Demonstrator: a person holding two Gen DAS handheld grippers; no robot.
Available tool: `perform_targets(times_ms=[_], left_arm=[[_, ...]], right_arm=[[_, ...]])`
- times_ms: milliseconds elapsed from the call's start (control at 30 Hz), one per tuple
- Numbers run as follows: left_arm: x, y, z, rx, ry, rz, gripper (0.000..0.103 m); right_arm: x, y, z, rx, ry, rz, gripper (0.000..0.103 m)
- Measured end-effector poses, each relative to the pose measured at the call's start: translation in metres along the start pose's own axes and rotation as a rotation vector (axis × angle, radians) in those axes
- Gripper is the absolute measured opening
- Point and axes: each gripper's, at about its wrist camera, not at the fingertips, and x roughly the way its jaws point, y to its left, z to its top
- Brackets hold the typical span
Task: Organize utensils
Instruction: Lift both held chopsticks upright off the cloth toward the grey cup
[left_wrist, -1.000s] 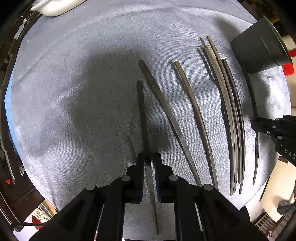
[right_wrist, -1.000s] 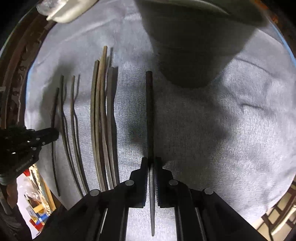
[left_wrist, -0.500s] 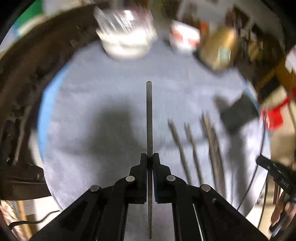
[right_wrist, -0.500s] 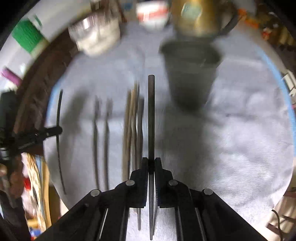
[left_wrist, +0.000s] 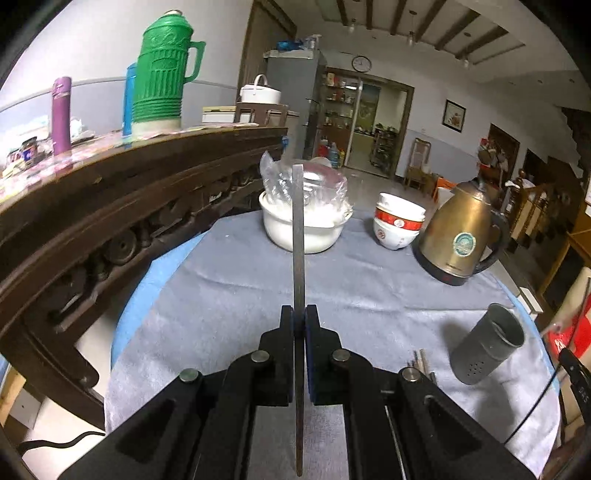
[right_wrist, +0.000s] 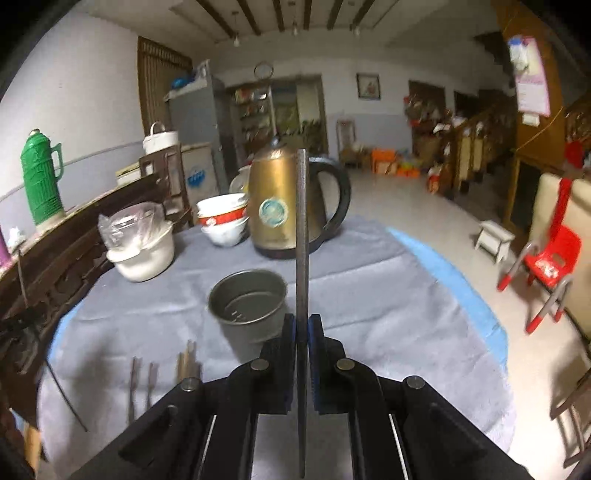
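— From the left wrist view, what do you make of it?

— The left gripper (left_wrist: 299, 321) is clamped on a dark chopstick (left_wrist: 297, 236), lifted clear of the grey cloth (left_wrist: 229, 295) and pointing toward the white pot (left_wrist: 303, 229). The grey holder cup (left_wrist: 487, 343) stands off to the right, near the table's edge, and I can't see inside it from here. Only the tips of a few loose chopsticks (left_wrist: 419, 358) peek out beside the gripper's frame.

— And the right wrist view?

— The right gripper (right_wrist: 302, 325) is likewise pinched shut on its own dark chopstick (right_wrist: 301, 236), held up in front of the brass kettle (right_wrist: 280, 206). Here I look straight into the holder cup (right_wrist: 247, 299), just left of the fingers, and it looks empty. Several chopsticks (right_wrist: 162, 369) lie on the cloth to the left.

— So how far along?

— Barely begun, I'd say: two sticks are in hand, none in the cup, and the rest wait on the cloth.
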Motion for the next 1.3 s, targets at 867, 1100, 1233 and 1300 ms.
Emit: perform_targets(times_ms=[867,1100,1233,1300], left_arm=[[-0.079,0.021,-0.037,0.007,-0.028,-0.094,0.005],[-0.079,0.019,-0.035,0.01,-0.011,-0.111,0.005],[-0.079,0.017,-0.03,0.013,-0.012,-0.125,0.005],[-0.078,0.017,-0.028,0.01,-0.009,-0.135,0.005]], right_arm=[[-0.067,-0.036,-0.063,0.066,0.046,0.051,0.006],[-0.048,-0.051,-0.07,0.118,0.183,0.11,0.008],[0.006,-0.094,-0.067,0.286,0.426,0.174,0.022],[0.039,-0.13,-0.066,0.406,0.54,0.152,0.044]])
